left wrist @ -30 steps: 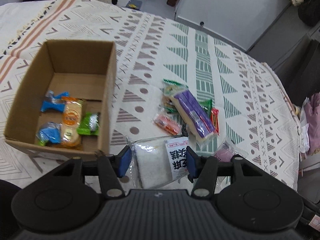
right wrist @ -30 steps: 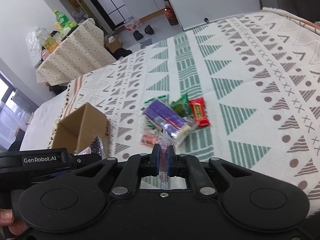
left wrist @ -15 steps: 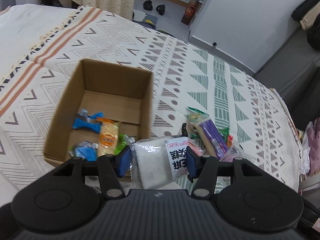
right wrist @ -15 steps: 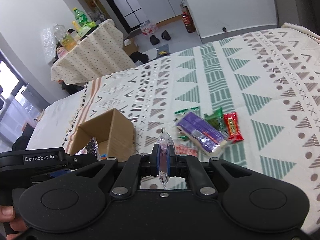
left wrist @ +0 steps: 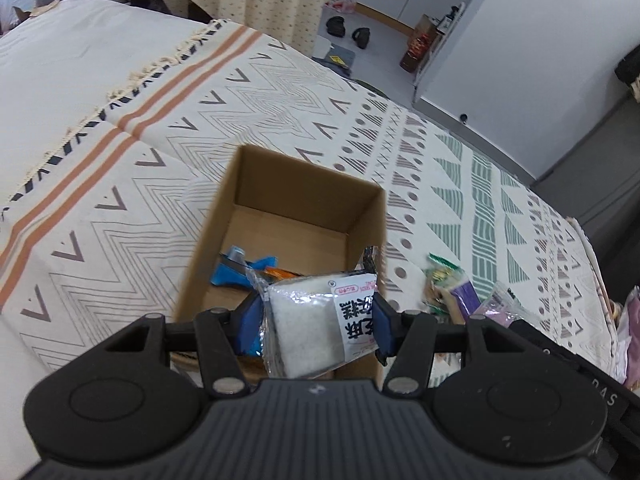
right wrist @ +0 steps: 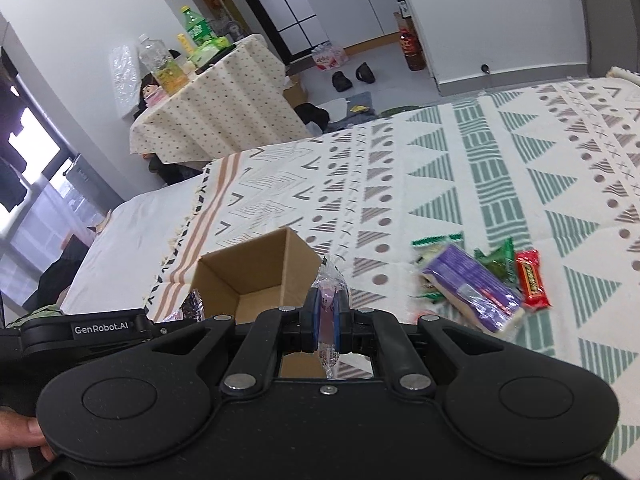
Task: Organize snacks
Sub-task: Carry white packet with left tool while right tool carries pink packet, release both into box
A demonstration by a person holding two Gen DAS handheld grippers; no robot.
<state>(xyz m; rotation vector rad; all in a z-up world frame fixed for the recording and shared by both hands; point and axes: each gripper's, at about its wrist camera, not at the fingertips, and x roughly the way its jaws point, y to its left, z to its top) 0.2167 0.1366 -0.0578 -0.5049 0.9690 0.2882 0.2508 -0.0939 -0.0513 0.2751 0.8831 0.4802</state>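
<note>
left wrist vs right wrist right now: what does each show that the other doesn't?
Left wrist only: the blue snack on the cardboard box floor, and the white rice-cake packet clamped in the left gripper.
Right wrist only: the red candy bar on the blanket, and the thin clear packet pinched in the right gripper.
Both: box, blanket, purple packet.

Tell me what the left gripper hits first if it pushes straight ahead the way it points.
Probably the cardboard box: the left gripper, shut on a white snack packet, points into its open top, toward the snacks inside. Depth is unclear.
</note>
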